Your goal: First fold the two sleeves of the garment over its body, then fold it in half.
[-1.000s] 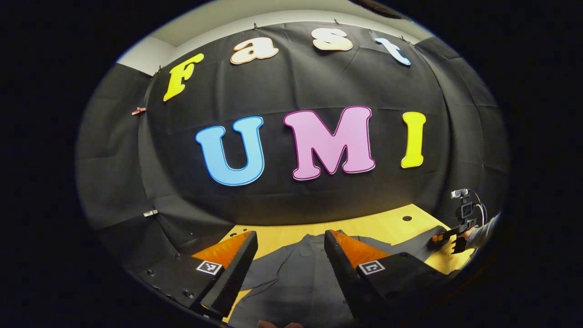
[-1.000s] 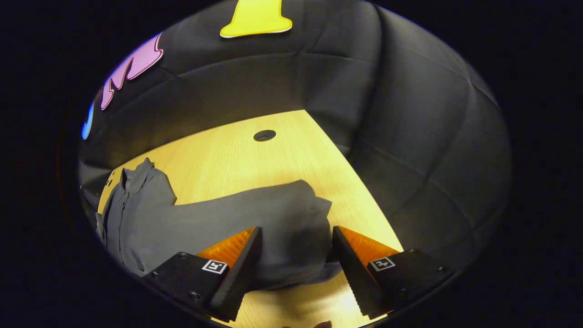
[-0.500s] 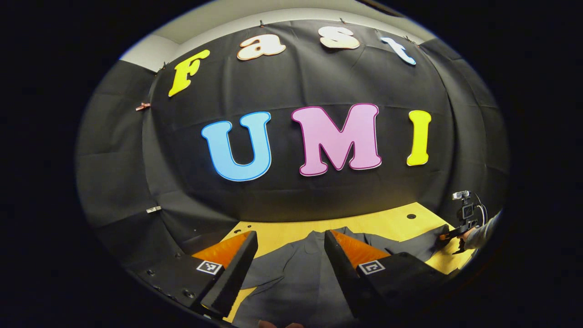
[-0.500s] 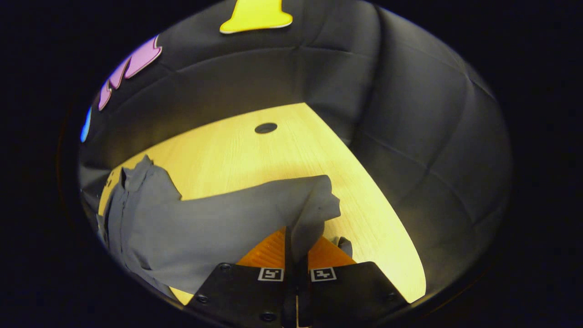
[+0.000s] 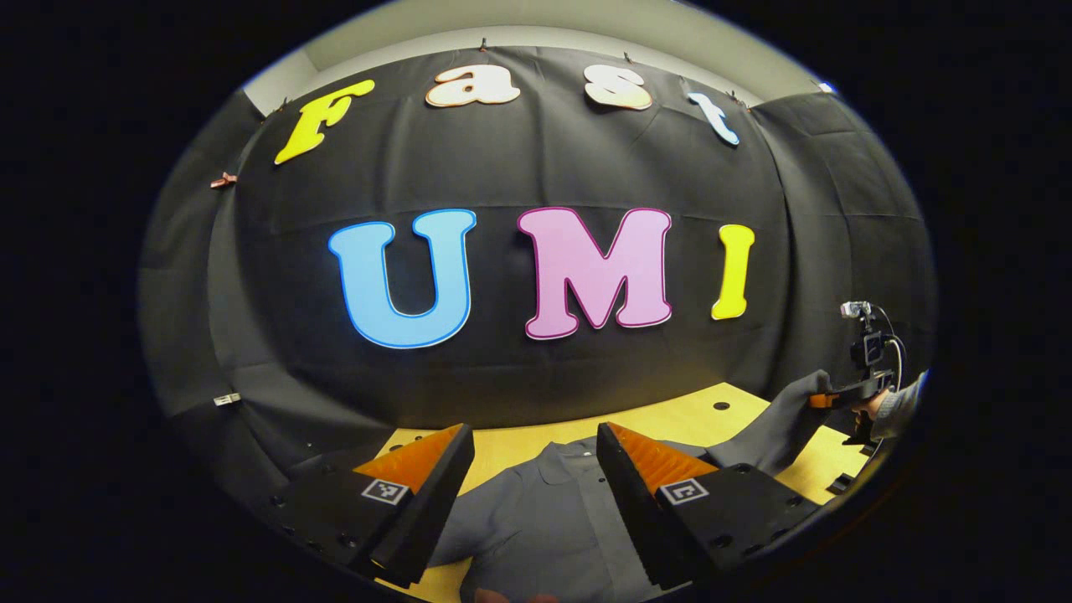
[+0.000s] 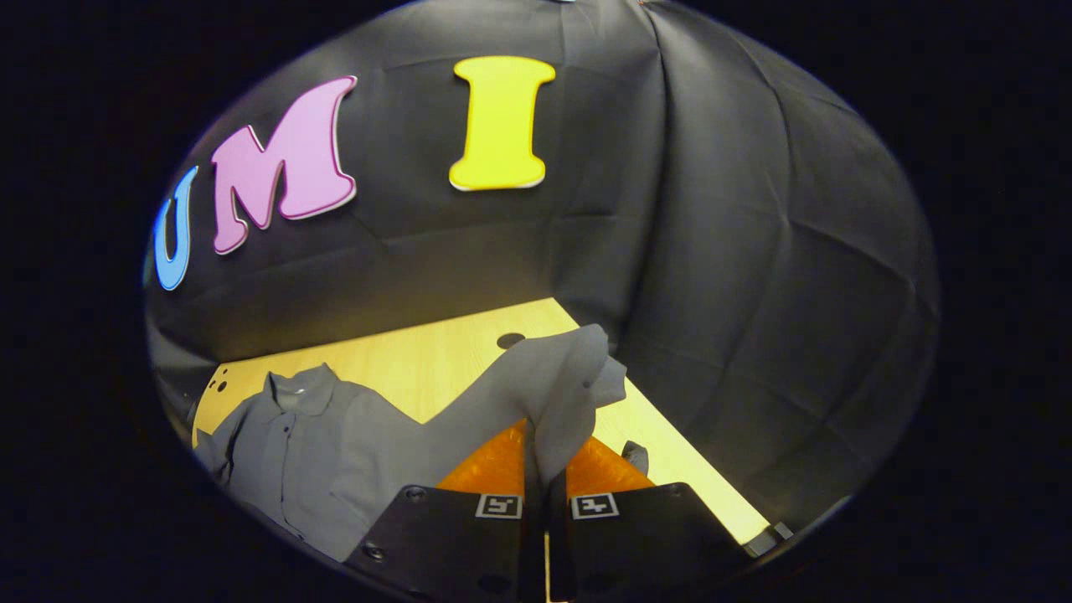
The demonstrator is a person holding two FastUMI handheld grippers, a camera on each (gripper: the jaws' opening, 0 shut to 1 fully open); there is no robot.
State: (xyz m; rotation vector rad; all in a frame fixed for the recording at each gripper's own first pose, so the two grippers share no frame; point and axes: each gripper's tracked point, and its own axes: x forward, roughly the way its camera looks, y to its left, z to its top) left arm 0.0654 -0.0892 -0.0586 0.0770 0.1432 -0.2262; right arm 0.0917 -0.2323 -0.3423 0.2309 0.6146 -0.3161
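Right gripper (image 6: pixel 544 469): pinched tight on the cuff end of the right sleeve (image 6: pixel 511 385), raised off the table (image 6: pixel 435 352) near its right edge. Sleeve runs long from the fingers back toward the shirt's shoulder; shirt body (image 6: pixel 293 444) lies flat, collar toward the table's far edge, off to the left of the closed fingers. Probably carries inward next, across that long axis, onto the body. Left gripper (image 5: pixel 534 469): spread wide, holding nothing, above the shirt's front (image 5: pixel 544 519). Right gripper nearer the sleeve. No brand or label readable on the garment; small square markers on the gripper fingers, not legible.
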